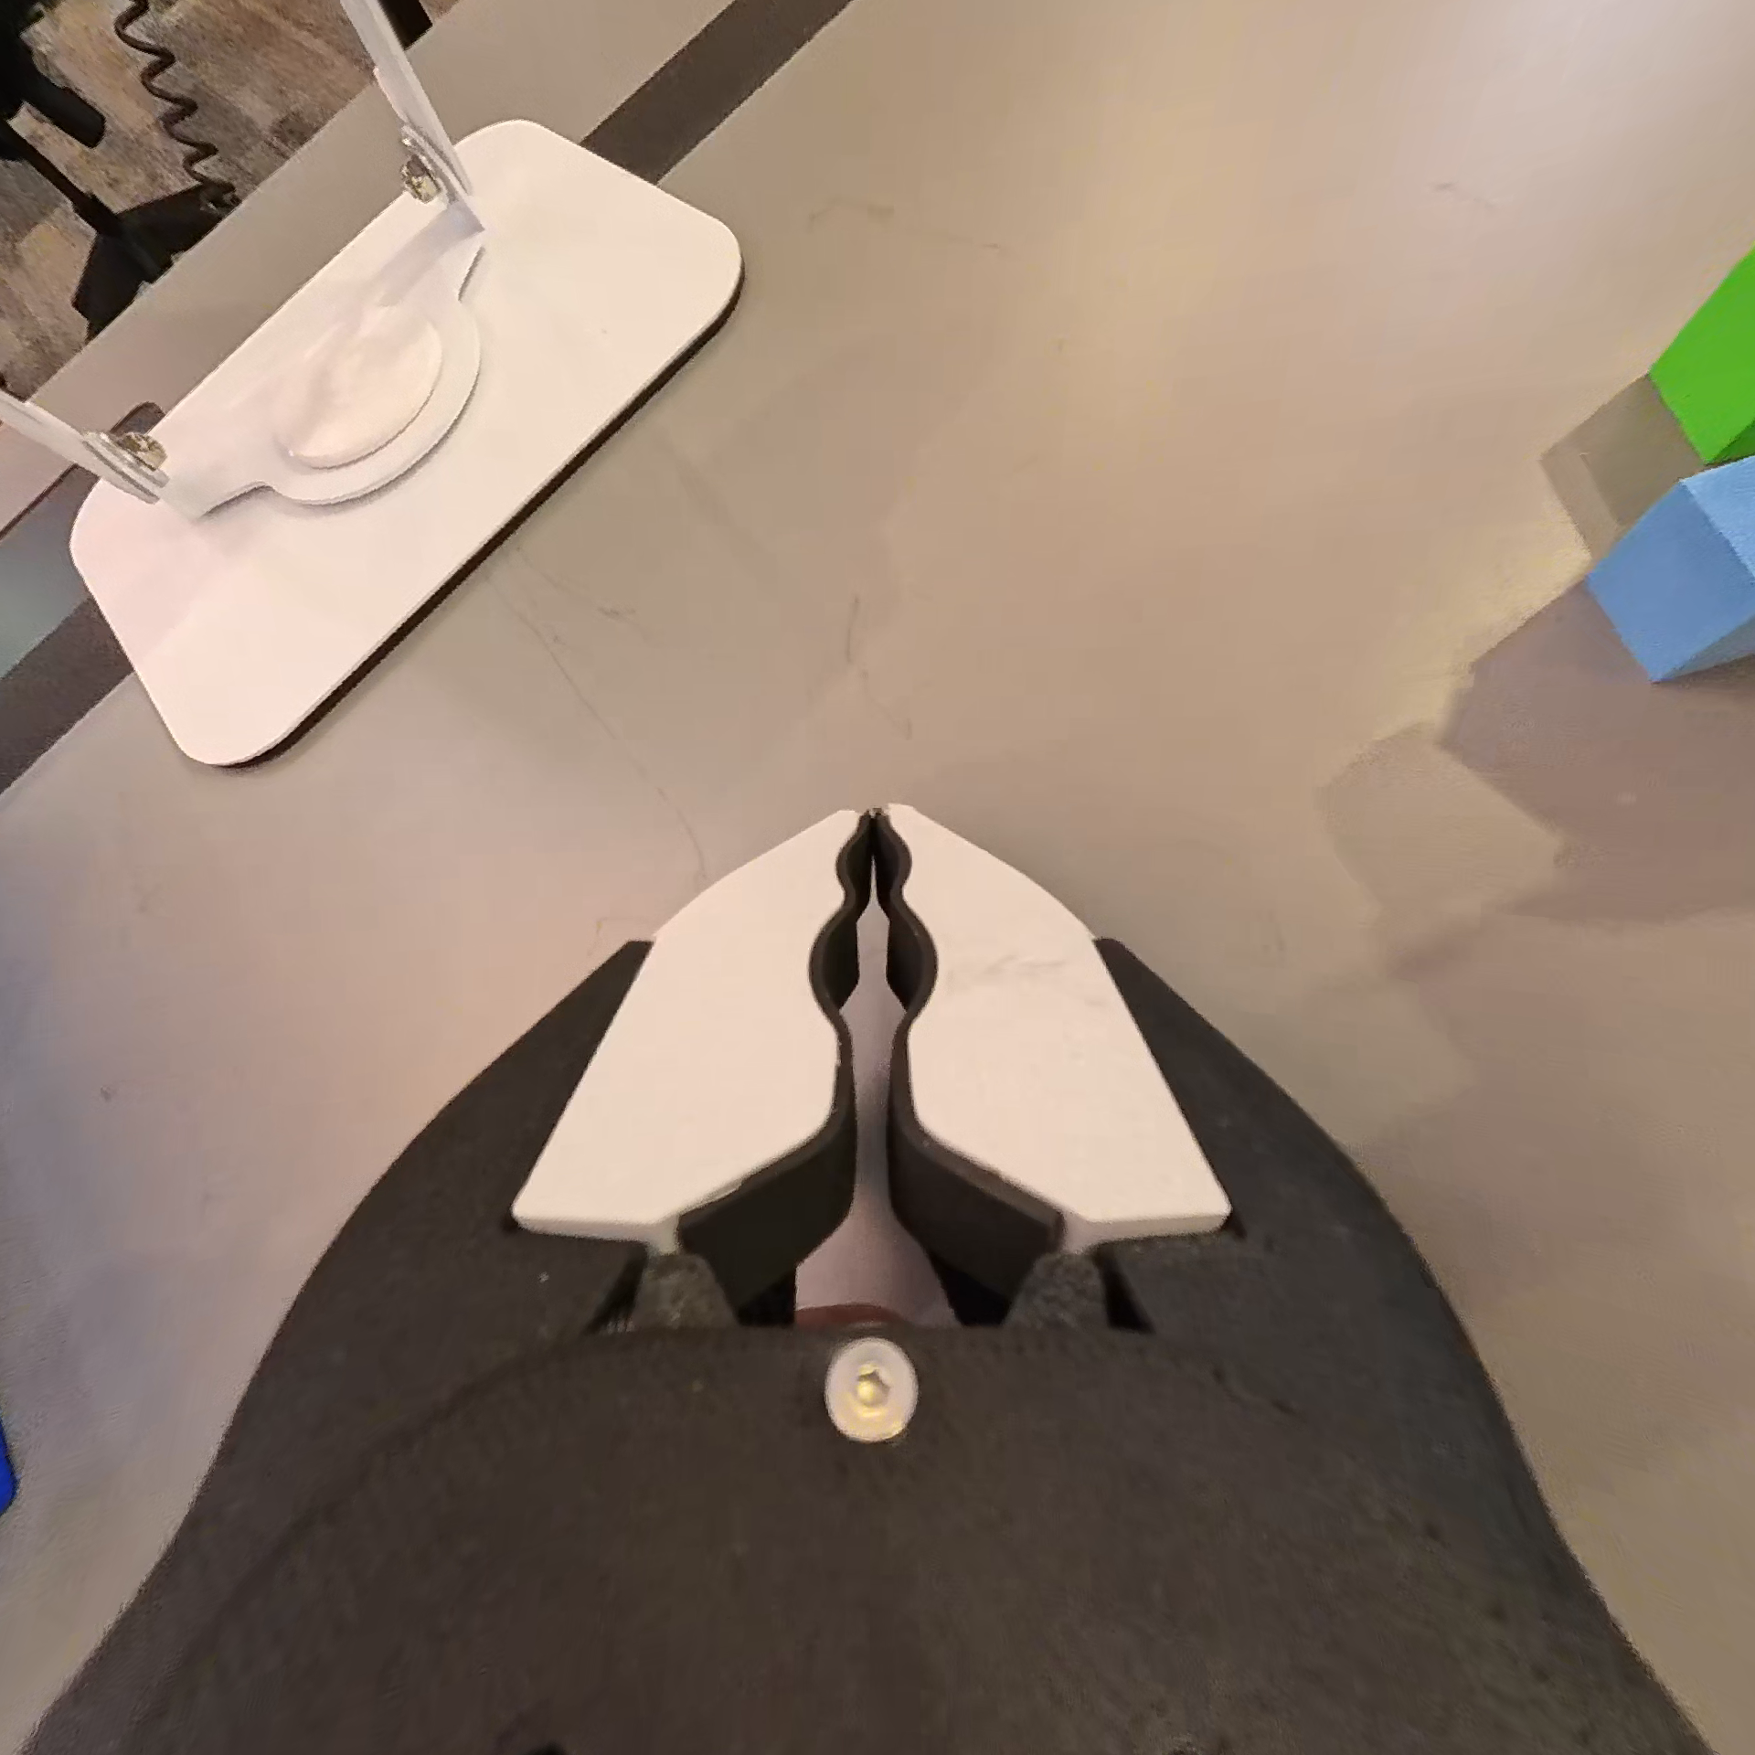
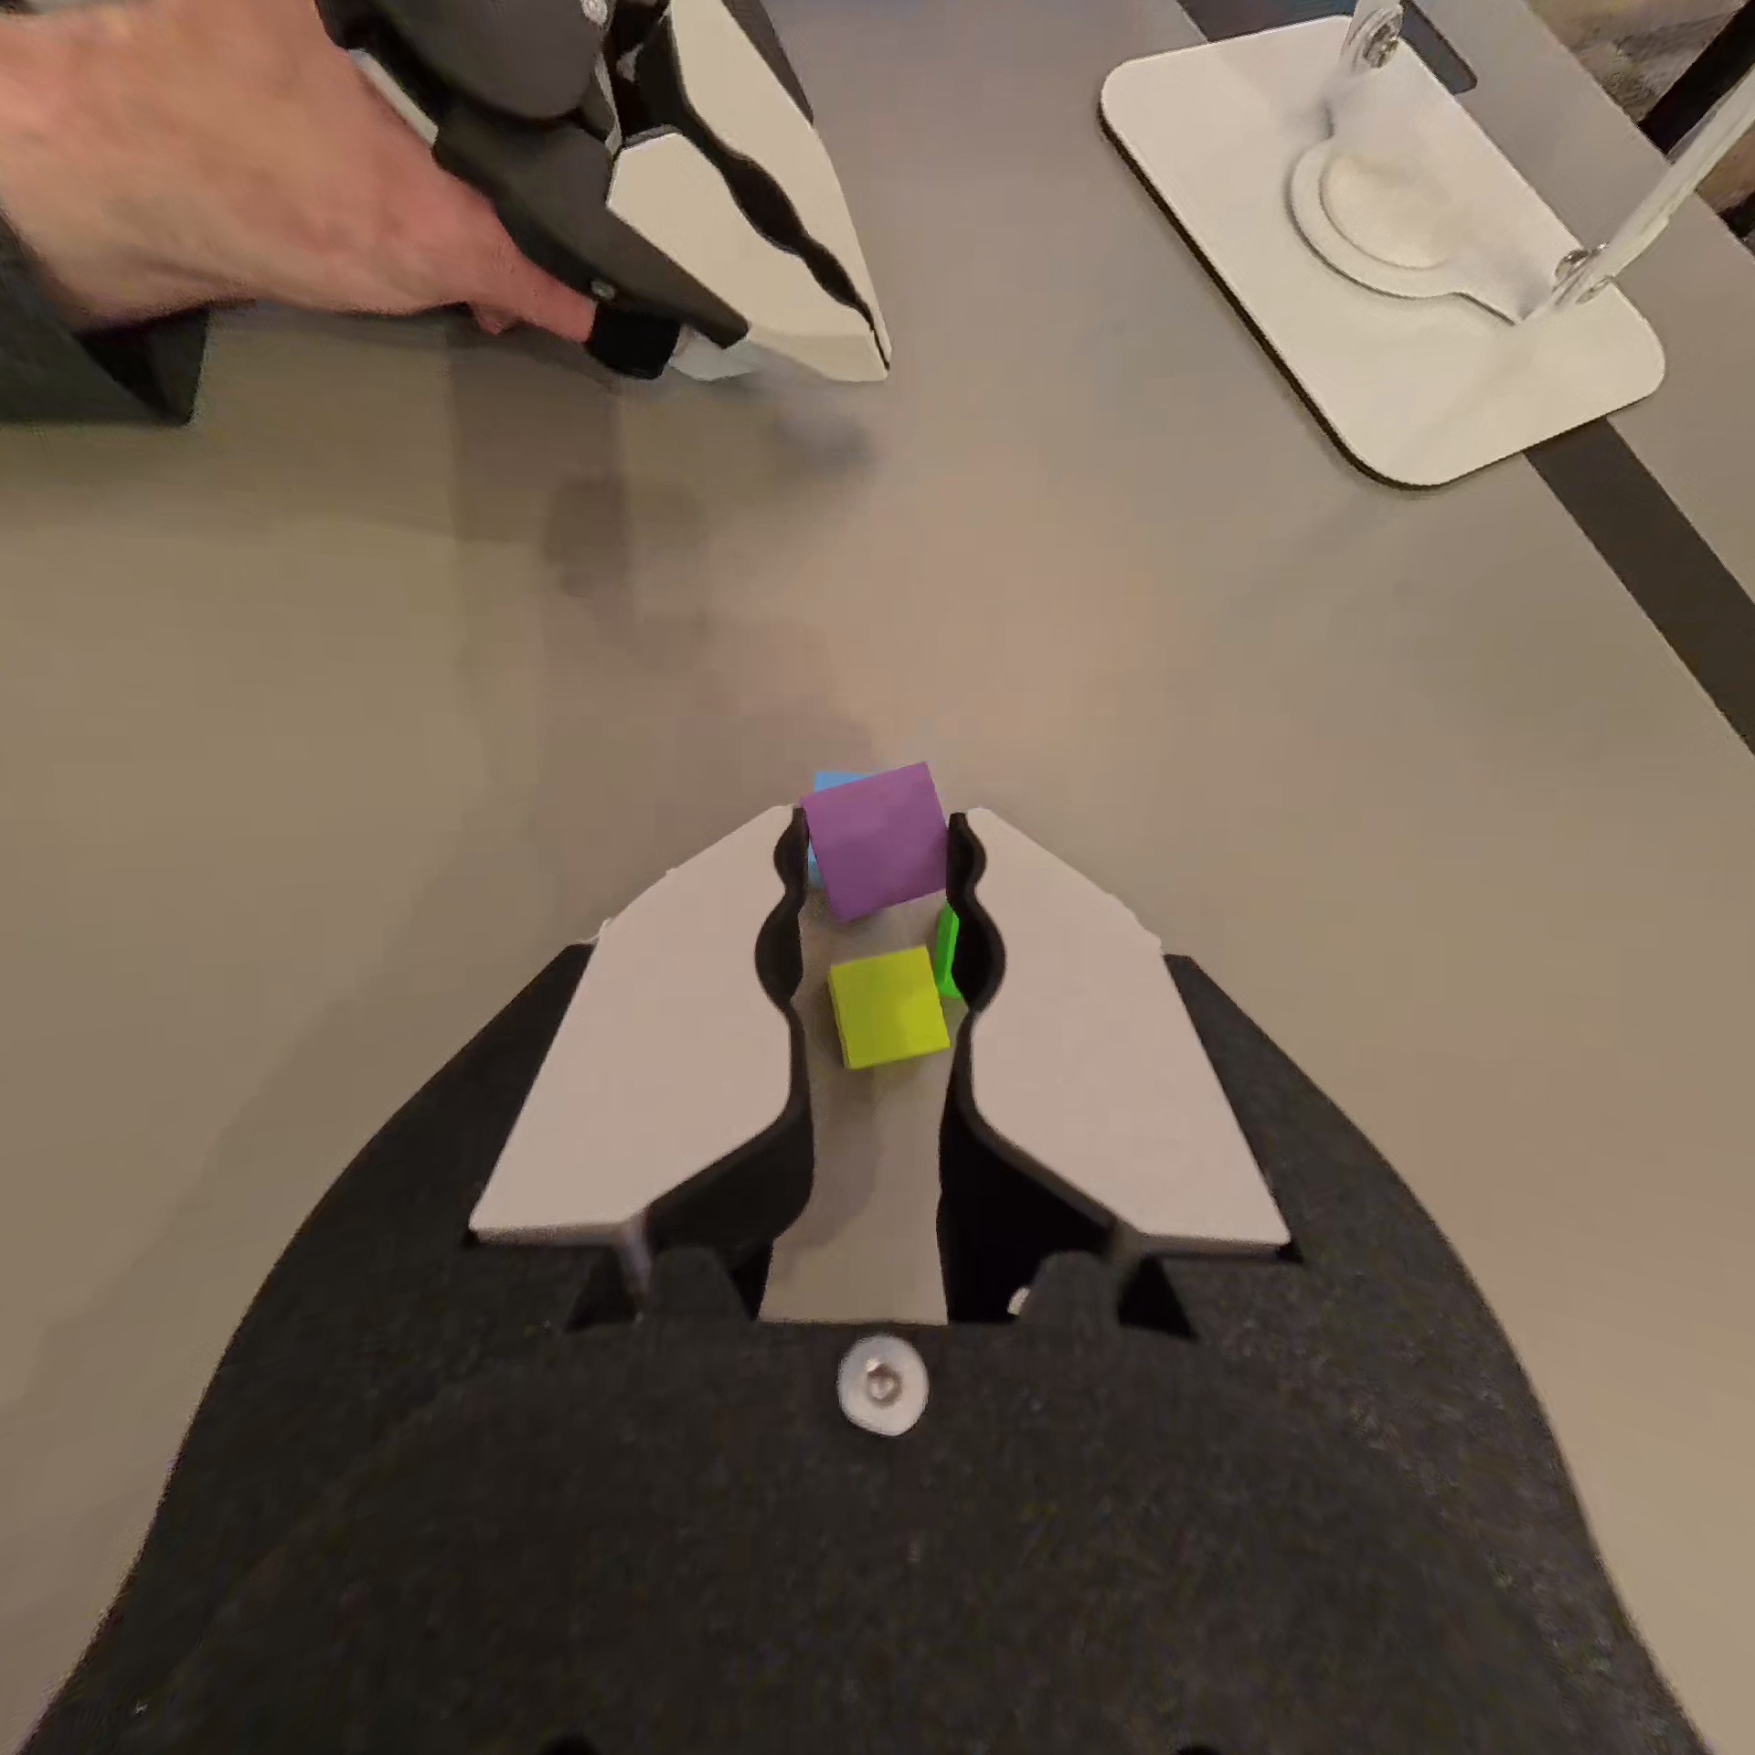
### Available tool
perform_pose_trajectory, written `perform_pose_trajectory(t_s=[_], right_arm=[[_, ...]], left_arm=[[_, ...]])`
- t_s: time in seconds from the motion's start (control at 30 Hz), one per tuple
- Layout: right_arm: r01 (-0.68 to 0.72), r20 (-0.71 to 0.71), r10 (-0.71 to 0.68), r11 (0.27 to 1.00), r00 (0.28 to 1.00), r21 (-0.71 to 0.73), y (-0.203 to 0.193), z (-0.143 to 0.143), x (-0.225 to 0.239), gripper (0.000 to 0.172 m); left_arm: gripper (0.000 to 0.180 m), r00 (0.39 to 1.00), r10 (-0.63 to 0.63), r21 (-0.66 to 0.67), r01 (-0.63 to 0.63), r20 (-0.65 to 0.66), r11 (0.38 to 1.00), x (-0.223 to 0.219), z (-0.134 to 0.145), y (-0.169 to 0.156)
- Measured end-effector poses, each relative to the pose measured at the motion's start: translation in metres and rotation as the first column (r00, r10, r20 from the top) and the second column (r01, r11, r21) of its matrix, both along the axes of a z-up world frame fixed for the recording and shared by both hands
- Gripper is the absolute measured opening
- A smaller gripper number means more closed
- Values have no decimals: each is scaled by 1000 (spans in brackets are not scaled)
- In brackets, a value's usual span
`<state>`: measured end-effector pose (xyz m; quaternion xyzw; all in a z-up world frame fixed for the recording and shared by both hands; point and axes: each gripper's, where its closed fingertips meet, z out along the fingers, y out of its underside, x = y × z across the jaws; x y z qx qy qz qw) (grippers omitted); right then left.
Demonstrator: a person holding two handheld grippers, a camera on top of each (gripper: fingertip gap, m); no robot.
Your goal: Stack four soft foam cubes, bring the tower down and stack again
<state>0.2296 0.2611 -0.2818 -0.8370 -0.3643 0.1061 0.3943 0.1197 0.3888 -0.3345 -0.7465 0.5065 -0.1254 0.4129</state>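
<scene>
Matt foam purple cube (image 2: pixel 878 840) above a smooth matt grey table (image 2: pixel 1235 855); glossy white stand base (image 2: pixel 1368 313).

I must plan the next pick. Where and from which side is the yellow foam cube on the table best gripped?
Grip the yellow foam cube from above, pads on its two opposite side faces, left and right. It lies flat on the grey table, top face free; the green foam cube crowds its right side.

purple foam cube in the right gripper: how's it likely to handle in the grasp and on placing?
The purple cube sits tilted between the right gripper's pads, so it may twist further. Being soft foam, it likely compresses under squeeze and weighs little. Flat faces suggest it won't roll, though it could land skewed on the blue cube.
</scene>
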Motion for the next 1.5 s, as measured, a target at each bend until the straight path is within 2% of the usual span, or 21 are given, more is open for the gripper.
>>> perform_pose_trajectory(t_s=[0.3,0.8,0.87,0.93,1.1,1.3,1.5], right_arm=[[135,-33,-136,991,990,-22,15,-10,-6,28],[191,32,-190,981,981,-43,17,-25,-15,28],[191,48,-189,981,981,-31,17,-24,-14,44],[201,50,-201,979,978,13,17,-13,-9,46],[134,48,-138,988,989,72,1,7,12,42],[19,77,-18,1000,997,-10,-26,-16,31,40],[-23,106,29,998,994,-55,-29,-42,30,41]], left_arm=[[0,1000,-5,-17,6,15,1000,0,1,0],[0,1000,-6,-17,7,9,1000,0,0,0],[0,1000,-7,-18,7,9,1000,0,0,0],[0,1000,-7,-20,7,10,1000,0,0,0],[0,1000,-8,-21,8,9,1000,0,0,0],[0,1000,-7,-18,7,6,1000,0,0,0],[0,1000,-4,-16,4,5,1000,0,0,0]])
